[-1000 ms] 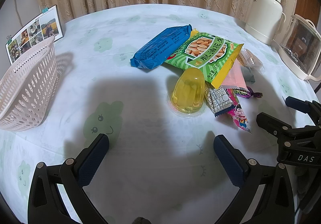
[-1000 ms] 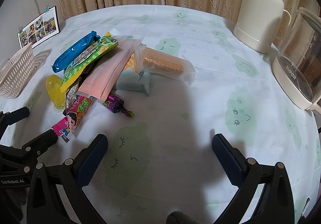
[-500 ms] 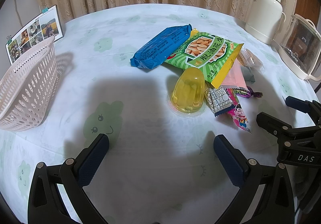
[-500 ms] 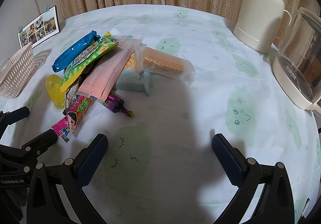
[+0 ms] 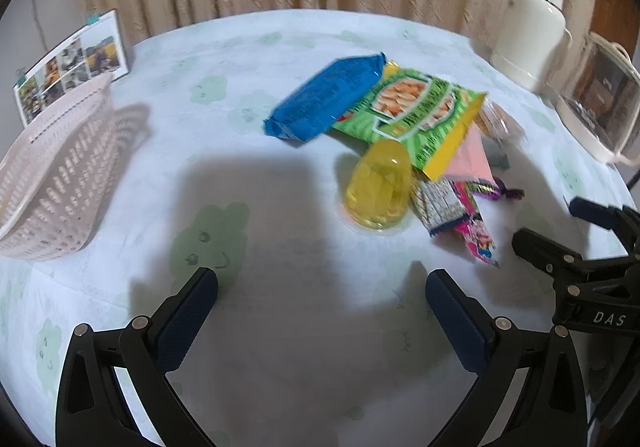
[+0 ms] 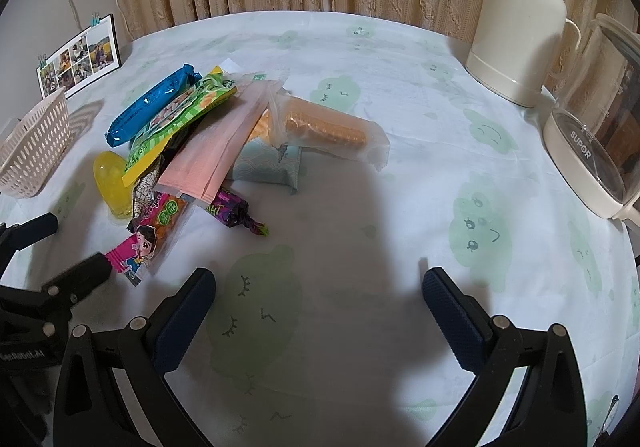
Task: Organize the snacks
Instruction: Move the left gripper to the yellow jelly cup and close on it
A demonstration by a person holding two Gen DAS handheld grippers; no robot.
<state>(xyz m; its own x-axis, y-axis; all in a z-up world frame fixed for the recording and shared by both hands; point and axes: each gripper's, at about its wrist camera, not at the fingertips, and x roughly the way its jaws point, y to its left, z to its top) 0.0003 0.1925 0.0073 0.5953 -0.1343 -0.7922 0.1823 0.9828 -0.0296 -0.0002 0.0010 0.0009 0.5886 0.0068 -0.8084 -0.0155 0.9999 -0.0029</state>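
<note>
The snack pile (image 5: 404, 143) sits ahead and right of the left gripper (image 5: 322, 299), the yellow jelly cup (image 5: 378, 185) nearest. The basket (image 5: 52, 183) waits empty, far left. Left gripper gapes wide, holding nothing; right gripper (image 6: 320, 301) likewise. Nothing sorted yet, I'd say: next, reach forward, close on one snack.

Left gripper (image 5: 322, 297) held low, fingers spread wide, nothing between the pads; view is motion-blurred. Right gripper (image 6: 319, 297) likewise wide apart and empty, level beside the left. Each gripper's fingers show at the edge of the other's view.
</note>
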